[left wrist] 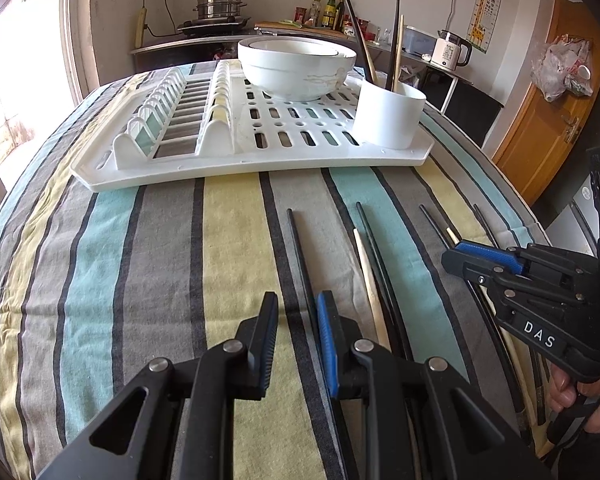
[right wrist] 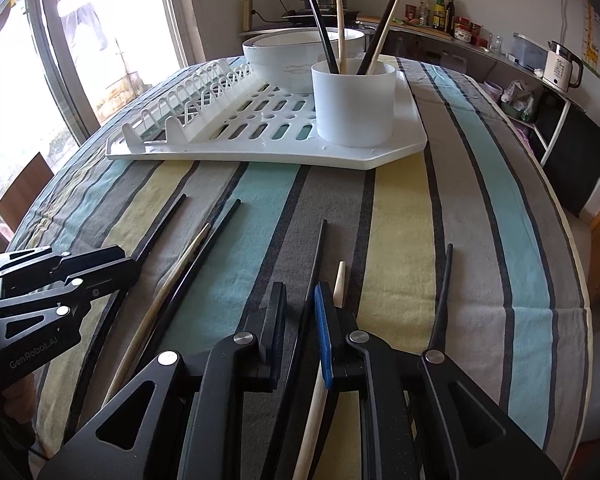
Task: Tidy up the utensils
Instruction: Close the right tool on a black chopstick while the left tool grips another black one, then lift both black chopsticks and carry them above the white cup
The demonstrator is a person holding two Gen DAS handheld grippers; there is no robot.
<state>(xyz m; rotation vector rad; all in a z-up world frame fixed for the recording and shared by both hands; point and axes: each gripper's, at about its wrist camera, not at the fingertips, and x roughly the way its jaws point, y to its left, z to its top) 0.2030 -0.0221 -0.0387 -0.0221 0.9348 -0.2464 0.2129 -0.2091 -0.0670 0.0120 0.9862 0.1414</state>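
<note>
Bottom centre of each wrist view: left tool (left wrist: 296, 336) and right tool (right wrist: 302, 330), each with fingers parted, nothing gripped, low over the striped cloth (right wrist: 420, 208). Just ahead, loose chopsticks (right wrist: 220, 236) strewn on the bench, dark and pale ones mixed; one pale stick (right wrist: 339, 284) beside the right tool's blue pad. Farther up, mid-frame, white rack (left wrist: 236, 168). On its right corner, white cup (right wrist: 354, 104) with four chopsticks upright; behind, bowl (left wrist: 296, 68).

daylit window (right wrist: 112, 40), orange door (left wrist: 540, 120), striped tablecloth (left wrist: 140, 260).
</note>
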